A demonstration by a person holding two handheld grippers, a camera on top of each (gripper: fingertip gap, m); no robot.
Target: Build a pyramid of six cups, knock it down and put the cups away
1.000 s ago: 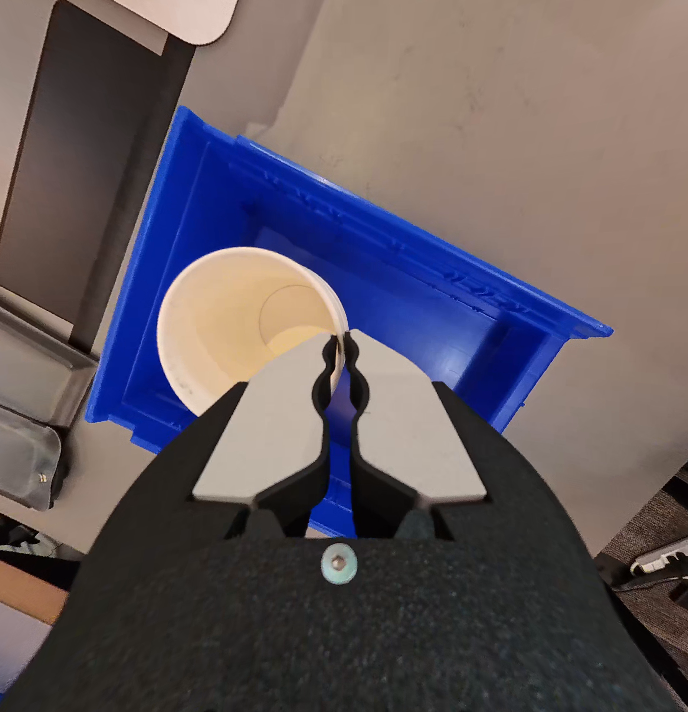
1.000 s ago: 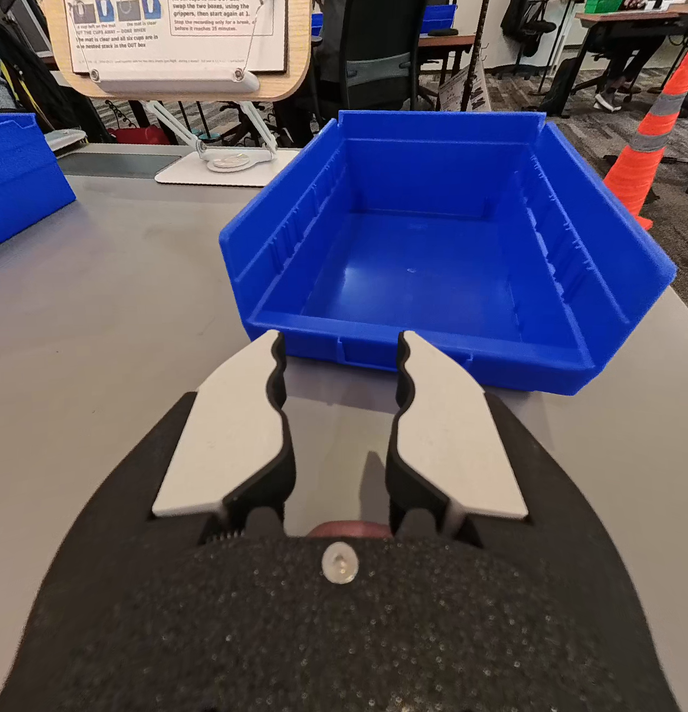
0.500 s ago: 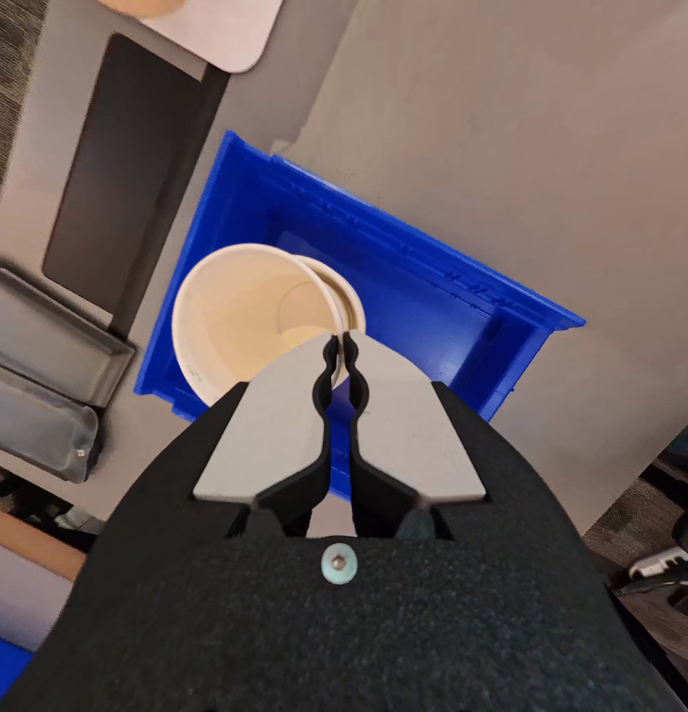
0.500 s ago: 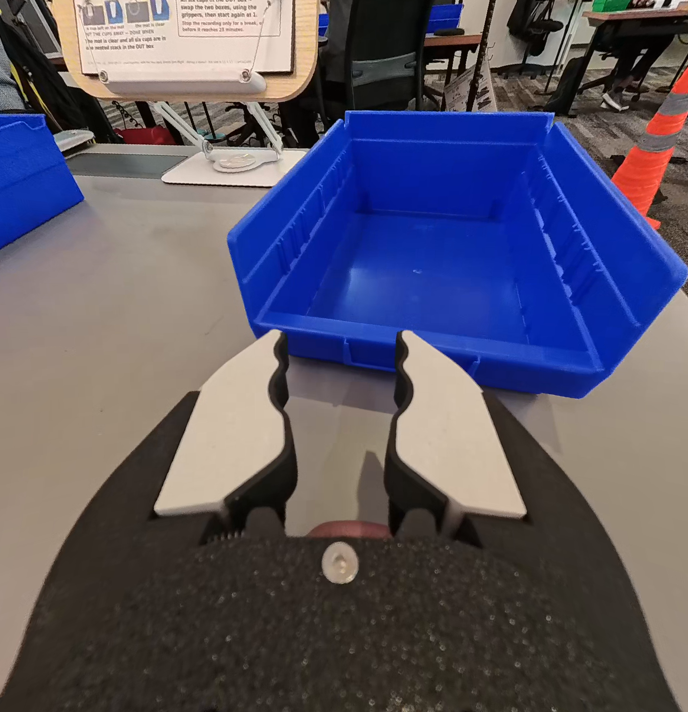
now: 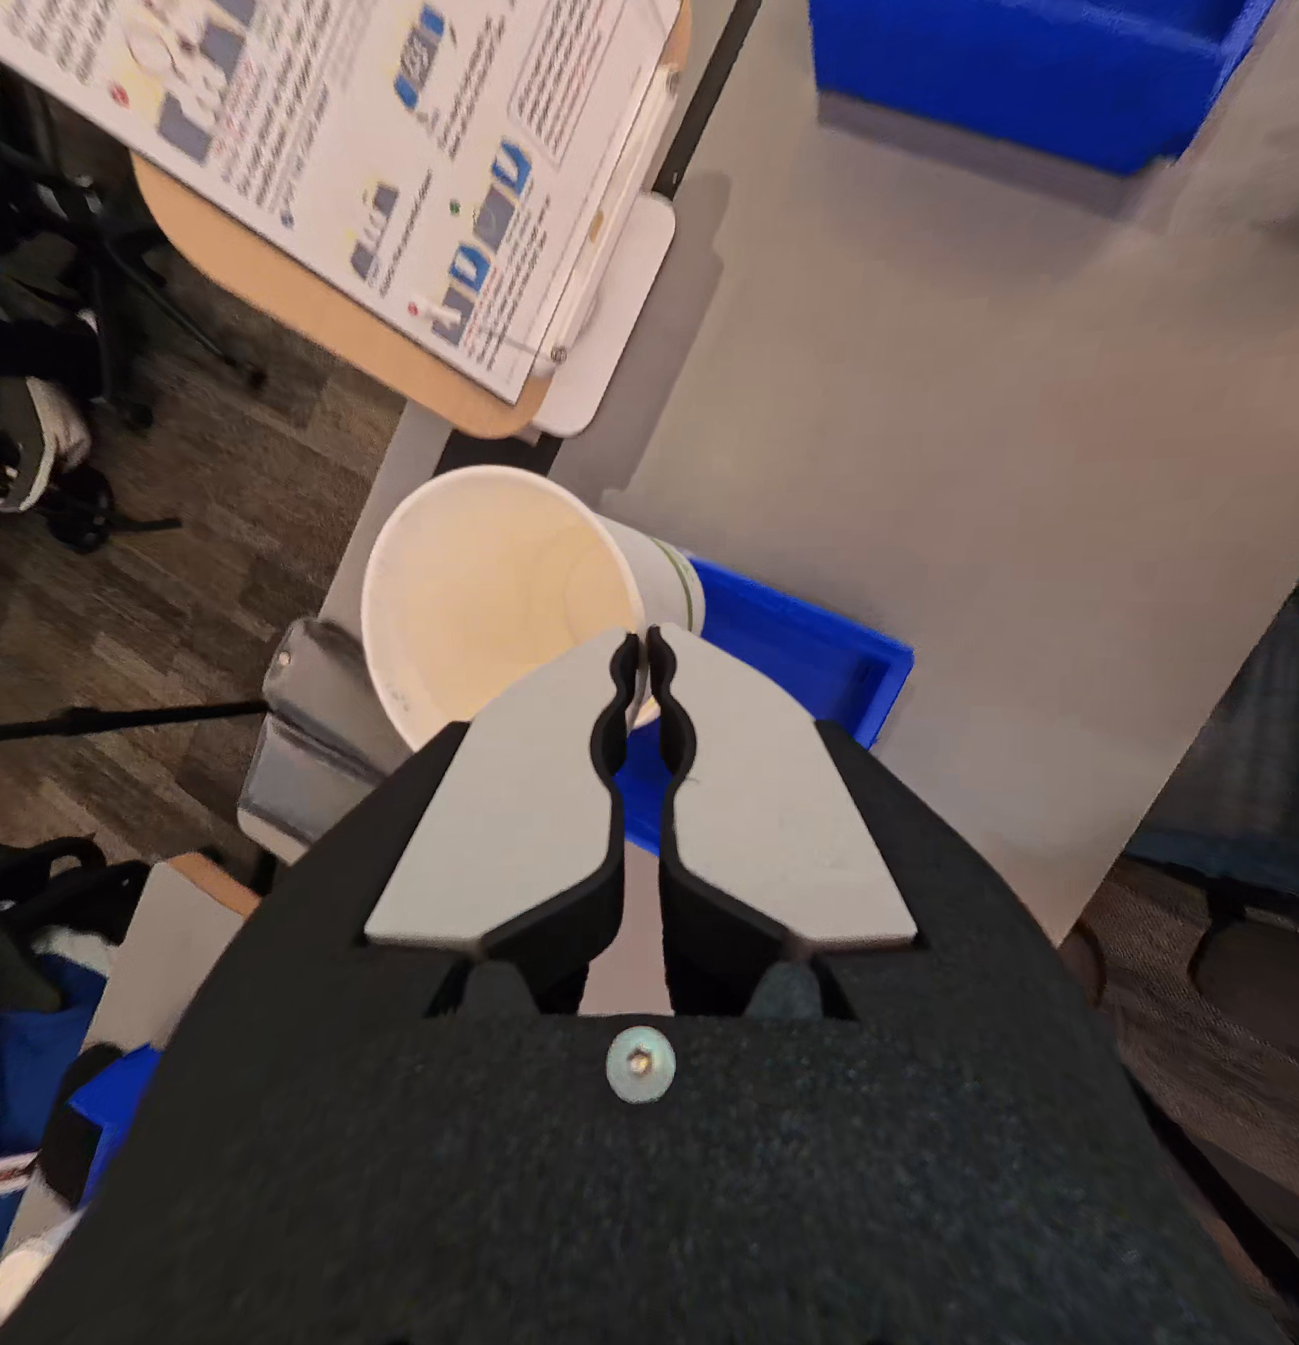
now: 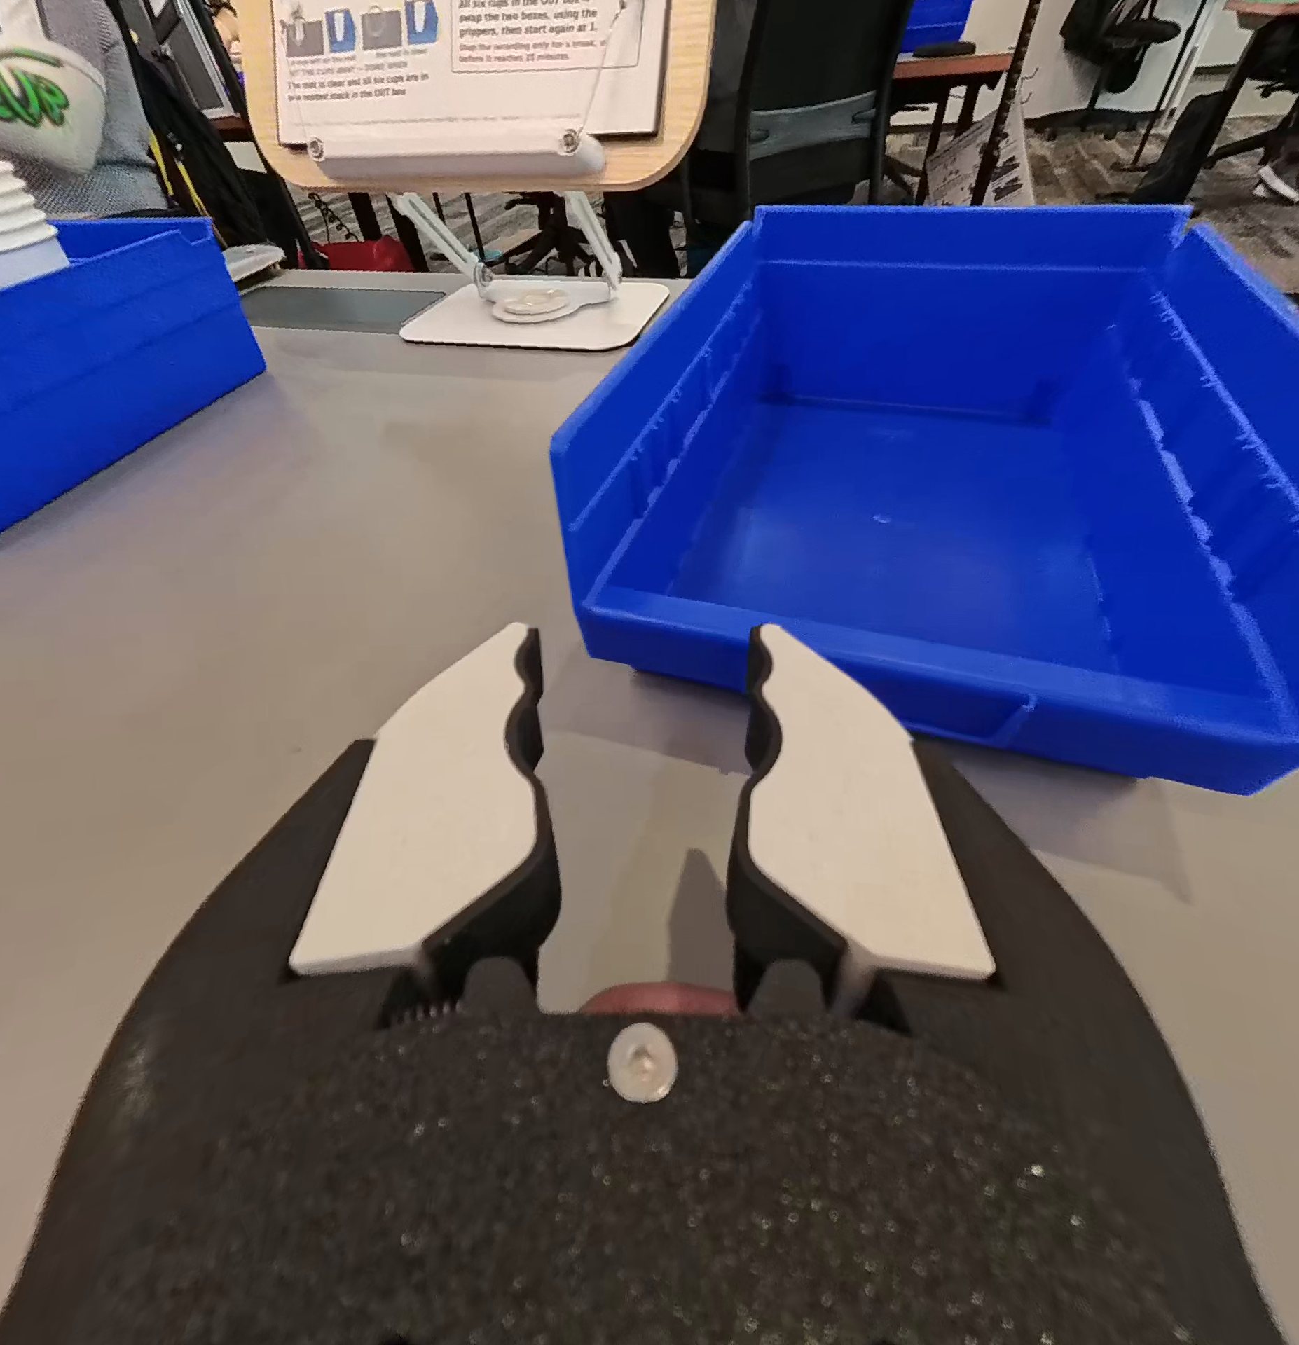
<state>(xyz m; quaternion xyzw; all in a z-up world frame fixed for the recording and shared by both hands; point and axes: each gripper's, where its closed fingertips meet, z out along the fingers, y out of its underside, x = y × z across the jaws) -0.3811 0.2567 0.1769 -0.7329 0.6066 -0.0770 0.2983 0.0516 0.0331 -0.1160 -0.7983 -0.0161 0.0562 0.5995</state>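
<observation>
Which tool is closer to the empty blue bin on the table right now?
Right. The right tool hovers open just in front of the empty blue bin. The left tool, shut on a white cup, sees that bin far across the table.

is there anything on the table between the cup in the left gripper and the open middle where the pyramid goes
Nothing visible. The left gripper holds the paper cup above its blue bin, and the grey table beside it is bare.

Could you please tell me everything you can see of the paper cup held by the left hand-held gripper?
The paper cup is white with a cream inside, a rolled rim and a thin green band near its base. It is empty, tilted with its mouth toward the camera, and pinched at the rim by the left hand-held gripper, above a blue bin.
</observation>
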